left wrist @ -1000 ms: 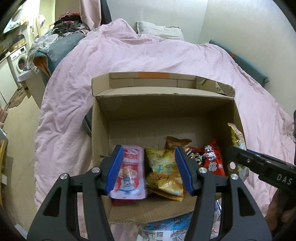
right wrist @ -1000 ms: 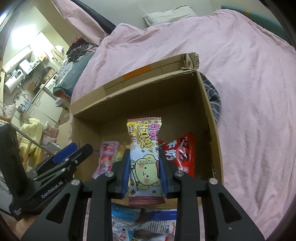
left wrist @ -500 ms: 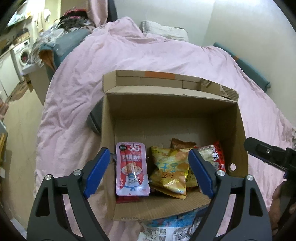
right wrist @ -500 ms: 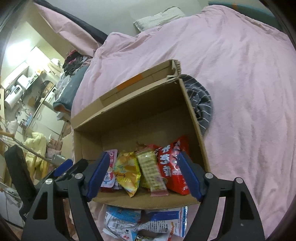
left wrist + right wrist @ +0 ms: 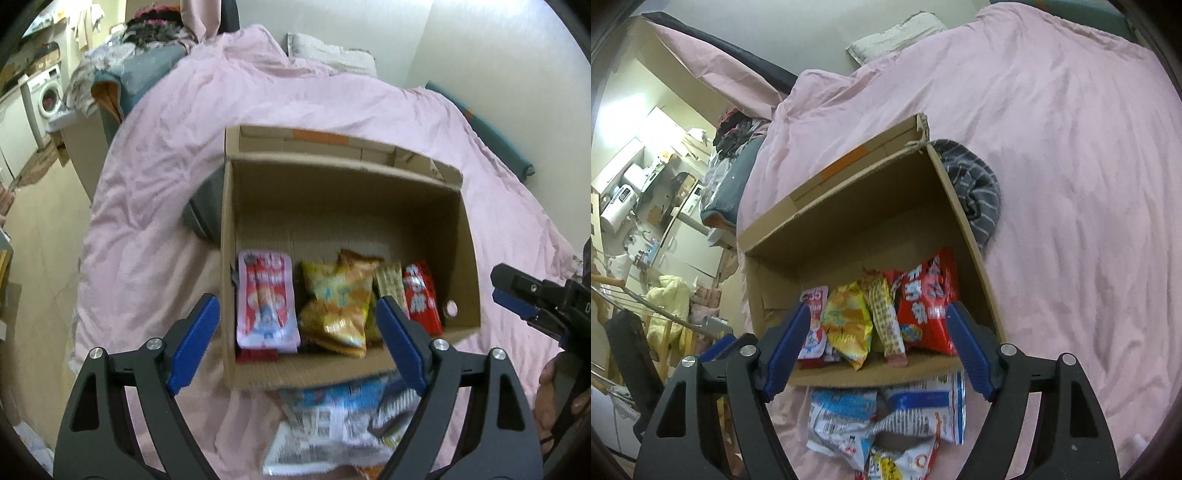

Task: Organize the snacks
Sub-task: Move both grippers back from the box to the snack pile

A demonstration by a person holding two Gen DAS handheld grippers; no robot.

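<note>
At the far left, the left gripper (image 5: 295,339) is seen released, blue pads spread wide with nothing between them; its jaws have just been opening. Just beyond it, the pink packet (image 5: 266,299) is lying at the left end of the row inside the cardboard box (image 5: 471,236), which sits on the pink duvet (image 5: 155,177). Next along, the yellow chip bag (image 5: 338,302) is propped against an orange bag behind it, then the slim checked packet (image 5: 886,314), then the red bag (image 5: 931,299) against the right wall. Further right, the right gripper (image 5: 875,343) is likewise released and empty, its jaws also just opened, with the checked packet left standing in the row beyond it.

A placing step is judged finished: both snacks are set down and neither is gripped. Outside the box, just in front of its near wall, a loose heap of blue-and-white wrappers (image 5: 886,417) is still waiting. For the next move, one claw would probably need to be lowered toward that heap, a single crinkly bag pinched by its edge and lifted over the near wall into the free back half of the box.
</note>
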